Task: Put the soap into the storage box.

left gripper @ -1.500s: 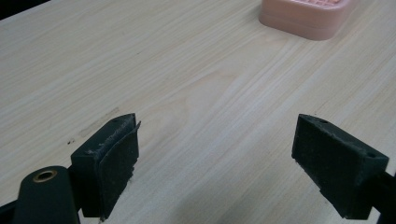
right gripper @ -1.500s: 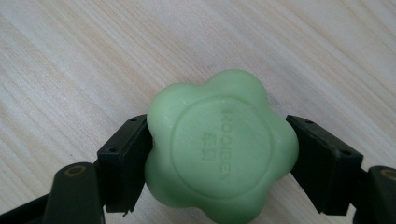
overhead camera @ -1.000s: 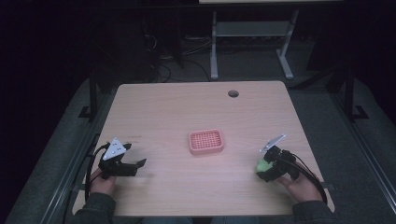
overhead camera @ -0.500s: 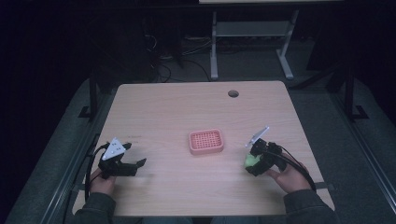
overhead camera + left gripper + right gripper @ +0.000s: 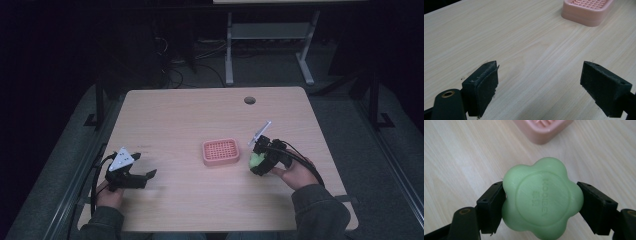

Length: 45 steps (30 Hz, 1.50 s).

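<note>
Since 1 s ago, right gripper [image 5: 258, 161] w/ its green soap [image 5: 256, 160] has slid from lower right of frame in toward centre, now just beside the pink soap dish [image 5: 220, 151] on its right, not touching. Left gripper [image 5: 142, 176] hasn't shifted; dish same spot.

Table [image 5: 190, 115], pale wood, takes up mid frame in high view; round hole [image 5: 250, 100] near its upper right. Dark floor around, metal stand legs [image 5: 229, 55] at top centre, cables beside them.

Dish [image 5: 586, 11] in left gripper view sits upper right of frame, bare wood btwn it and the jaws. Left jaws wide apart, nothing btwn them, low over the table.

Right gripper view: soap [image 5: 541, 200] is flower-shaped w/ embossed lettering, clamped btwn both jaws, one on each side. Dish corner [image 5: 541, 130] at top centre, just beyond the soap. Whether soap touches the table, can't tell.

Hands [image 5: 295, 175] and sleeves come in at bottom edge.
</note>
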### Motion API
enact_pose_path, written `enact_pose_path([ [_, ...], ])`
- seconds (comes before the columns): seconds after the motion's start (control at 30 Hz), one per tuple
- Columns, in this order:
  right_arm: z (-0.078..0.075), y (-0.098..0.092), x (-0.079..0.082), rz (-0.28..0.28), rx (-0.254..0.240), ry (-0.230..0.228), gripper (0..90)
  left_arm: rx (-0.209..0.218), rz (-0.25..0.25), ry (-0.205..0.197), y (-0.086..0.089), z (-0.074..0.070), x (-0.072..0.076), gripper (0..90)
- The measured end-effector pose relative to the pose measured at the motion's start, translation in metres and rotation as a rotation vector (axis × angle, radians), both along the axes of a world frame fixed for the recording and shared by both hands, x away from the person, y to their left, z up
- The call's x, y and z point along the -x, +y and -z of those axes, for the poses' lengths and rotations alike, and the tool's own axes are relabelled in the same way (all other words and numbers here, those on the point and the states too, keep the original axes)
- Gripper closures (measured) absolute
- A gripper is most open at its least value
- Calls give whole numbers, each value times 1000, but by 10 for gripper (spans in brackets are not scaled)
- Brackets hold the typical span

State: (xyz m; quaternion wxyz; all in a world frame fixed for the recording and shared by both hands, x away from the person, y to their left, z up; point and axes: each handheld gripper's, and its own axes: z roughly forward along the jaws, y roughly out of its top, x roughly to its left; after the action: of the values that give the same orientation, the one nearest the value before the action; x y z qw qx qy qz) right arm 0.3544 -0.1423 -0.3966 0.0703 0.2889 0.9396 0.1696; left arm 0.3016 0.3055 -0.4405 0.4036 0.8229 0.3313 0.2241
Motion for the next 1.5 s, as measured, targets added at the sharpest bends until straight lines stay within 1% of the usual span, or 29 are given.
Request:
enact_pose_path([
  [0.03,0,0,0,0,0,0,257,0,0,0,0,0,0,144],
  [0.07,-1,2,-4,-6,-9,8,258,1,0,1,0,0,0,144],
  [0.2,-4,10,-12,-24,2,15,257,0,0,2,0,0,0,144],
  [0.27,-5,15,-15,-32,-1,22,257,9,-4,5,0,0,0,144],
  [0.37,-7,19,-19,-38,7,18,257,12,-4,6,0,1,-1,144],
  [0.43,-11,27,-24,-54,12,16,257,16,-6,3,0,0,0,144],
  [0.53,-16,33,-28,-62,8,13,257,23,-8,-3,1,0,-1,144],
  [0.63,-18,38,-34,-71,-14,21,257,31,-14,-4,2,0,-1,144],
  [0.77,-20,43,-38,-78,0,17,257,32,-14,-4,2,0,-1,144],
  [0.83,-22,48,-42,-87,-5,22,257,33,-14,-5,2,0,-1,144],
  [0.93,-23,51,-44,-87,-12,20,257,34,-16,-2,2,0,-1,144],
  [0.97,-23,53,-45,-91,-16,20,257,41,-18,-2,2,1,-1,144],
  [1.0,-25,56,-46,-92,-12,17,257,41,-18,-3,2,1,-1,144],
  [1.07,-28,63,-48,-106,-13,7,257,33,-14,-7,3,0,-1,144],
  [1.1,-28,63,-48,-106,-13,7,257,33,-14,-6,3,0,-1,144],
  [1.13,-31,68,-48,-111,-13,5,257,45,-17,-4,3,0,-1,144],
  [1.23,-33,74,-50,-126,-17,0,257,44,-18,-6,3,0,-1,144],
  [1.33,-35,80,-51,-131,-15,0,257,45,-20,-7,3,-1,-1,144],
  [1.5,-39,88,-53,-146,-17,-12,257,45,-22,-5,3,0,-1,144],
])
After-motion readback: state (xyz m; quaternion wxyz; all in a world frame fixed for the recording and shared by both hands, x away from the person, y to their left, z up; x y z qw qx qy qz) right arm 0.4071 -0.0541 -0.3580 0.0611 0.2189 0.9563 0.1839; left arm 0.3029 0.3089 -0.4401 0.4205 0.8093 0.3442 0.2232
